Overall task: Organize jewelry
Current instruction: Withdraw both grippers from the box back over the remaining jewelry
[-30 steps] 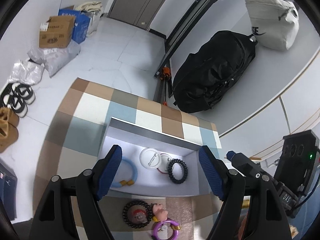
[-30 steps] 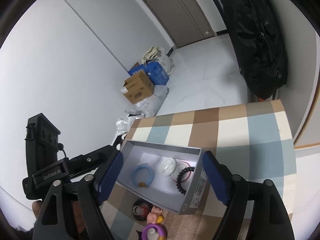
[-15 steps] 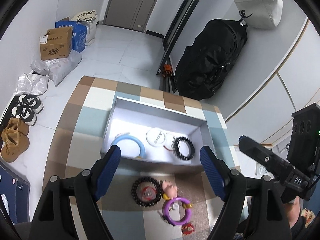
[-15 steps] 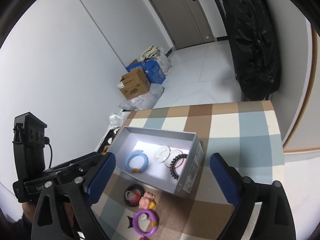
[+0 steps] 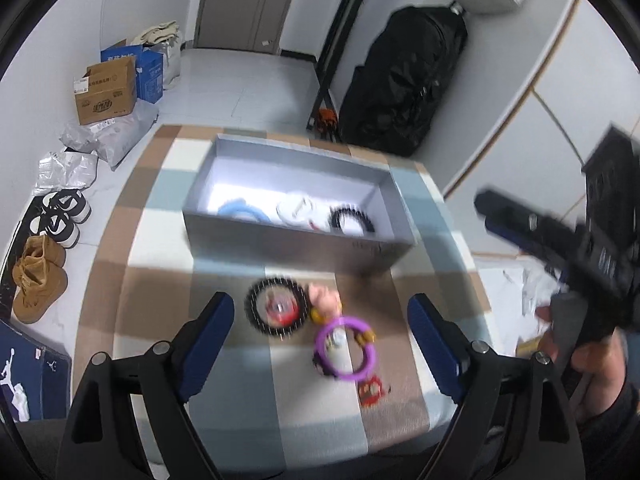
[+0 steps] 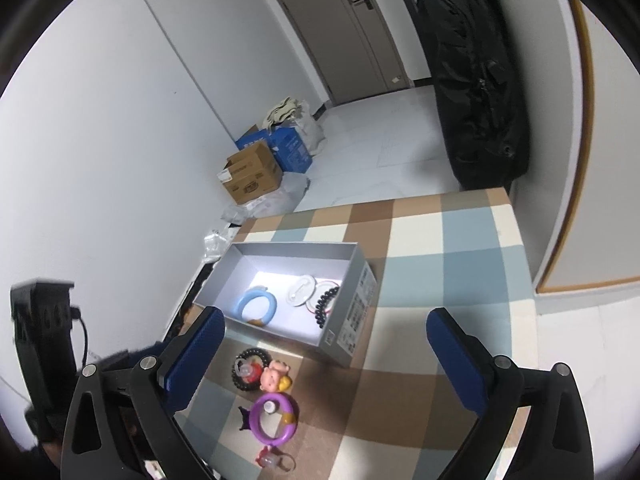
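Observation:
An open grey box (image 5: 288,240) on the checked tablecloth holds a blue ring (image 5: 240,208), a white disc (image 5: 294,210) and a black bead bracelet (image 5: 352,220). In front of it lie a second black bracelet (image 5: 276,306) around a red piece, a pink pig charm (image 5: 326,300), a purple ring (image 5: 346,350) and a small red charm (image 5: 372,390). My left gripper (image 5: 320,306) hangs over these loose pieces, jaws opening, nothing between them. My right gripper (image 6: 326,322) hovers over the box (image 6: 352,320) near its side, jaws opening too and empty; the purple ring (image 6: 274,420) lies below it.
The checked table (image 6: 460,240) ends close behind the box. On the floor beyond are cardboard boxes (image 5: 106,94), shoes (image 5: 60,216) and a black bag (image 5: 400,92) against the wall. A hand (image 5: 580,348) holds the right gripper at the left view's right edge.
Both grippers have drawn back from the box toward the near side of the table, bringing the loose pieces in front of it fully into view. Both pairs of fingers stand wider apart.

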The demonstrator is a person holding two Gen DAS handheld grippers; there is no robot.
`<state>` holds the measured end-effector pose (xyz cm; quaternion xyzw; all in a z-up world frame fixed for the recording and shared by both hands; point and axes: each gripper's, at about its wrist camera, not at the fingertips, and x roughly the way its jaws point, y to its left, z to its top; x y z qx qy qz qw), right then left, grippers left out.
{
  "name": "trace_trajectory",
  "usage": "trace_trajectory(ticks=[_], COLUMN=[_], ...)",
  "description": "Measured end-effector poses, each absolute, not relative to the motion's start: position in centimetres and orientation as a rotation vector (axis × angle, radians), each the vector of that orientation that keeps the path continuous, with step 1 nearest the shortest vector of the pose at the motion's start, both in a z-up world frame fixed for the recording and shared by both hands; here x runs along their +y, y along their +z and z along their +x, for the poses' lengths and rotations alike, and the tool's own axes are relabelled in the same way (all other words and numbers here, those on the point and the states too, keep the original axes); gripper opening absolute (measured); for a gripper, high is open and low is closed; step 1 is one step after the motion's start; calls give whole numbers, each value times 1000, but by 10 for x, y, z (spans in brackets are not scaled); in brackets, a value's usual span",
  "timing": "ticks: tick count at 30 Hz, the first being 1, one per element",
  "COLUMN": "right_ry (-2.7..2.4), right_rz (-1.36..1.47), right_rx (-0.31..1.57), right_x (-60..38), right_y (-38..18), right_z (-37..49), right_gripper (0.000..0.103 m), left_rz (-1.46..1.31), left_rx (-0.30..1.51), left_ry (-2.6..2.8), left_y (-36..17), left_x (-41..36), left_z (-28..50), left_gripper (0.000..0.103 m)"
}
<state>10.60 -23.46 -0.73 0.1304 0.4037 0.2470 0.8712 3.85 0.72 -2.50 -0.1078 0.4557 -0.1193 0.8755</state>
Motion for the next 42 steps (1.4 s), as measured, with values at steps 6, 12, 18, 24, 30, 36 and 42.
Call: trace_trajectory(ticks=[6,12,18,24,30,36,42], right_ry=[498,491,490,493,491,495,496], right_rz=[297,323,329,322,333,342,348], right_rx=[844,840,839,837,832,826,820], right_x=[-243,-251,-256,-260,-266,-271,-274], right_y=[-6,-2,1,3,3,5,6], right_z=[102,94,87,82,79,76,75], right_gripper=[103,103,103,103,103,103,103], left_rz=[-248,-224,-180,-119,-95,-77,-51], left_rx=[1000,1040,1101,1099,1138,1130,1122], left_ry=[-246,-251,-221,-250,-267,-272,-255], left_y=[-34,-42,-57,-58,-66,-66,-67], left_x=[1,-14,-27,-40,-43,-48,-51], left_z=[25,17,15,13,13,10,14], left_gripper=[86,86,86,86,64,59,45])
